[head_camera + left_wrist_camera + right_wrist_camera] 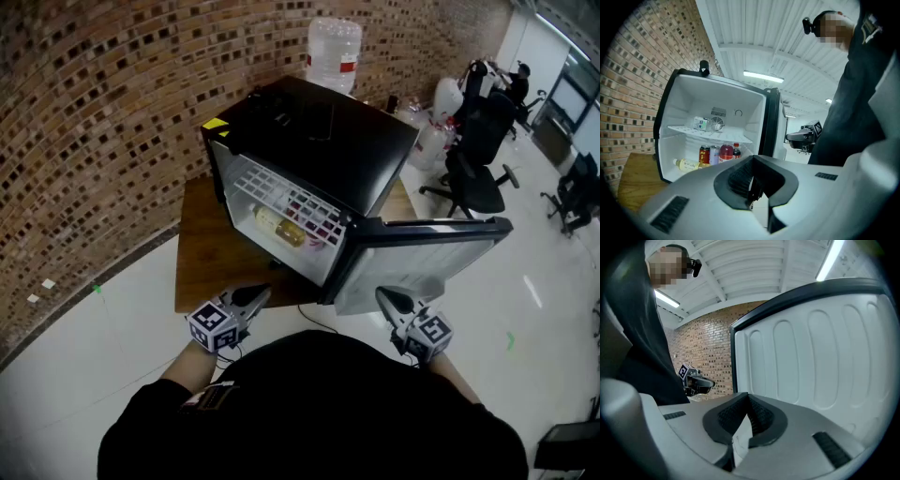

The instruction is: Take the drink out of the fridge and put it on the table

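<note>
A black mini fridge (319,141) stands on a wooden table (208,246) with its door (422,255) swung wide to the right. On the fridge floor lie a pale yellow bottle (687,164) on its side, then a red can (704,154), a silver can (714,154), a red bottle (725,153) and a dark red-capped bottle (736,151). My left gripper (251,300) hovers short of the fridge's front, shut and empty (753,199). My right gripper (390,300) sits below the door, shut with nothing in it (738,437), facing the white door lining (815,357).
A small carton (700,123) sits on the fridge's wire shelf. A large water jug (333,52) stands behind the fridge by the brick wall. Office chairs (478,159) are off to the right on the white floor. The table's near left corner (192,295) is bare wood.
</note>
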Available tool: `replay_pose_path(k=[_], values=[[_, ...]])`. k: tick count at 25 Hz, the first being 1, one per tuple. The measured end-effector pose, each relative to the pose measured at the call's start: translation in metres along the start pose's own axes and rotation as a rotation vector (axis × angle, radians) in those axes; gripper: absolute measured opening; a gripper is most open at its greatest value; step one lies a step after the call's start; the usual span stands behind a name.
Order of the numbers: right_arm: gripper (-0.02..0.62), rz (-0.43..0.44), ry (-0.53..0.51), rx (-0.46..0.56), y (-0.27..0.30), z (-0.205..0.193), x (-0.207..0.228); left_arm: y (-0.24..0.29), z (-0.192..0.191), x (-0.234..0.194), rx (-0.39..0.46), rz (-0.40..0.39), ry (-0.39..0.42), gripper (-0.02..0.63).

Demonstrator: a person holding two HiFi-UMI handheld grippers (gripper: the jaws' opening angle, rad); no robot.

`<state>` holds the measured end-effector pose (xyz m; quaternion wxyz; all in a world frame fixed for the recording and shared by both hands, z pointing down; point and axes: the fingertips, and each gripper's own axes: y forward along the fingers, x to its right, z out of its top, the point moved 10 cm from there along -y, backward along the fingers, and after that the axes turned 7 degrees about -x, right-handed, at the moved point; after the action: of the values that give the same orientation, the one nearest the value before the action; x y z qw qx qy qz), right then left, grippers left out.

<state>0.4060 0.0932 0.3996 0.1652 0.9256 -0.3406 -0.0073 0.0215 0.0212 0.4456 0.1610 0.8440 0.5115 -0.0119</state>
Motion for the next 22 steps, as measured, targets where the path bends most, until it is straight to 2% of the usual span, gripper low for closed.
replay_pose_path(k=[10,22], values=[[0.011,0.108,-0.073,-0.070,0.038,0.006,-0.041,-0.030,-0.013,-0.009,0.012,0.040,-0.010,-0.005],[0.018,0.200,-0.100,-0.098,0.123,0.019,-0.092,-0.091,-0.025,-0.054,0.011,0.124,-0.012,-0.005]])
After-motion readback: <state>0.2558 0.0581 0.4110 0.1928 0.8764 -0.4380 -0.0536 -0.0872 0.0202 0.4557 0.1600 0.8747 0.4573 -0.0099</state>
